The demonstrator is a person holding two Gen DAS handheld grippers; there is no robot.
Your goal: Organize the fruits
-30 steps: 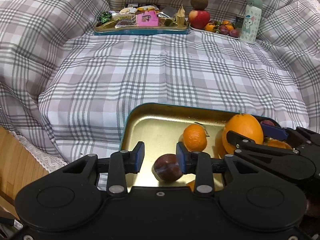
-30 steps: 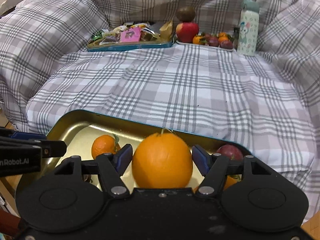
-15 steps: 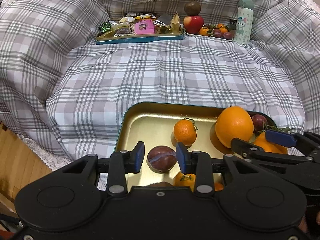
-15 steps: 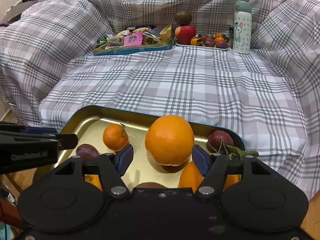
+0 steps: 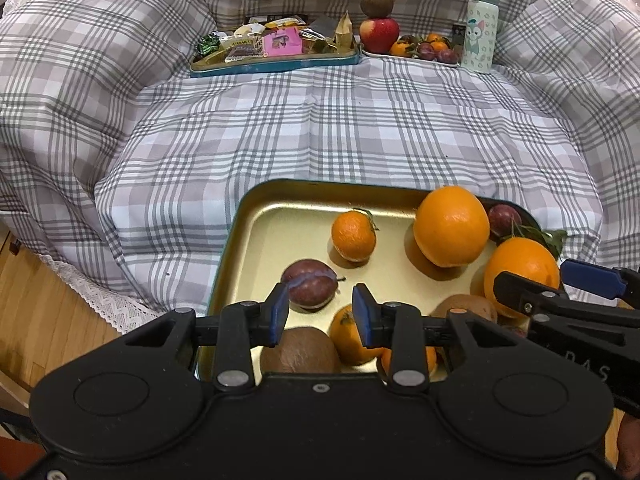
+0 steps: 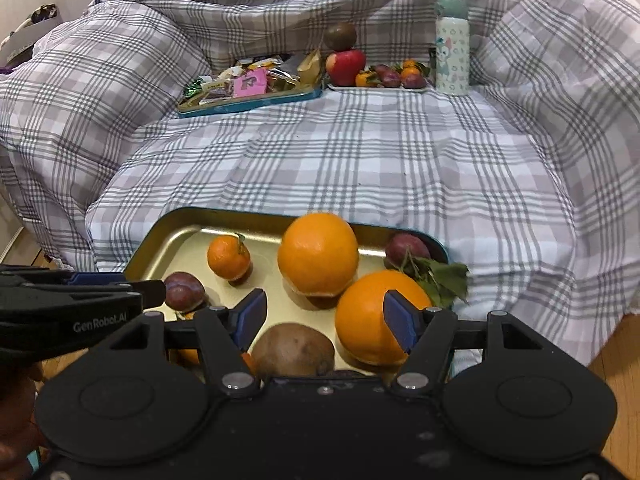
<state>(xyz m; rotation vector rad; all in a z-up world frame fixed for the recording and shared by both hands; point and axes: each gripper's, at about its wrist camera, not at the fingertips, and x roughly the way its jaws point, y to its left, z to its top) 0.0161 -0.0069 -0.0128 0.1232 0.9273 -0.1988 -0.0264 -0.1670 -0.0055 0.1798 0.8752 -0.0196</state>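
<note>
A gold tray with a teal rim [image 5: 256,216] lies on the checked cloth and holds loose fruit. My left gripper [image 5: 320,314] is open just short of a dark plum [image 5: 310,284], with nothing between its pads. A small mandarin [image 5: 354,236] and a big orange [image 5: 452,226] sit further in. My right gripper [image 6: 326,320] is open wide above the tray's near part. The big orange [image 6: 318,258] rests beyond its tips. A second orange [image 6: 372,316] with leaves lies by the right pad, and a brown kiwi [image 6: 294,350] under the gap.
At the far side stand a teal tray of snacks [image 5: 272,64], a white plate [image 5: 412,56] of small fruit with a red apple [image 5: 378,34] and a kiwi on top, and a pale bottle [image 5: 480,28]. Bunched cloth rises all around. Wooden floor [image 5: 44,304] shows lower left.
Both grippers have drawn back and up from the tray. The plum and the big orange, earlier between the fingers, now lie ahead of the tips. More fruit shows at the near edge.
</note>
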